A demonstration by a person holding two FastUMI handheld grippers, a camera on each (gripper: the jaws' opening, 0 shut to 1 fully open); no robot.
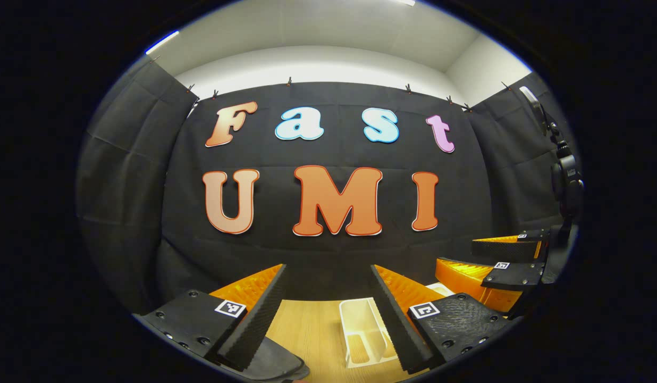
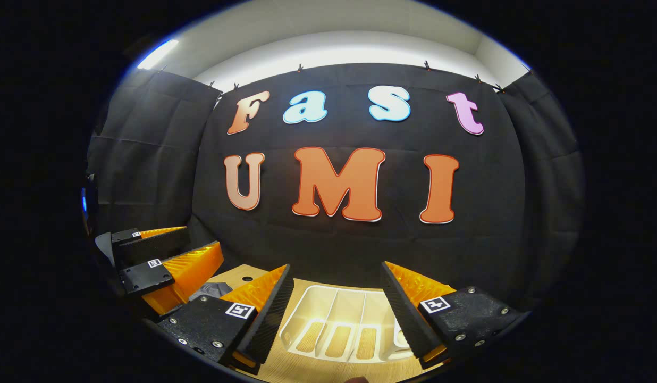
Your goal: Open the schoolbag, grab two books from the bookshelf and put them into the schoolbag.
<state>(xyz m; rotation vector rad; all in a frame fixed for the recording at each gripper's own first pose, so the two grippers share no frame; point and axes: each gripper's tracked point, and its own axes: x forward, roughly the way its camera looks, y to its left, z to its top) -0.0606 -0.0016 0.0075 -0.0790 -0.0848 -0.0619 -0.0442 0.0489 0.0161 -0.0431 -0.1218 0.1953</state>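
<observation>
The white slotted bookshelf (image 2: 336, 324) sat empty-looking on the wooden bench (image 2: 275, 367), right ahead of the right claw (image 2: 336, 303), whose fingers were spread wide with nothing between them. The left claw (image 1: 328, 303) was spread apart too, just beside it, and a dark grey schoolbag (image 1: 278, 364) lay under its left finger.

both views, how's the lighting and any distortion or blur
Left gripper view: bright ceiling strip, dim cloth, fisheye bending the edges; the left tool is sharp, open over the white rack. Right gripper view: same bend and ceiling glow, the right tool crisp, open, the rack lit evenly, no glare.
</observation>
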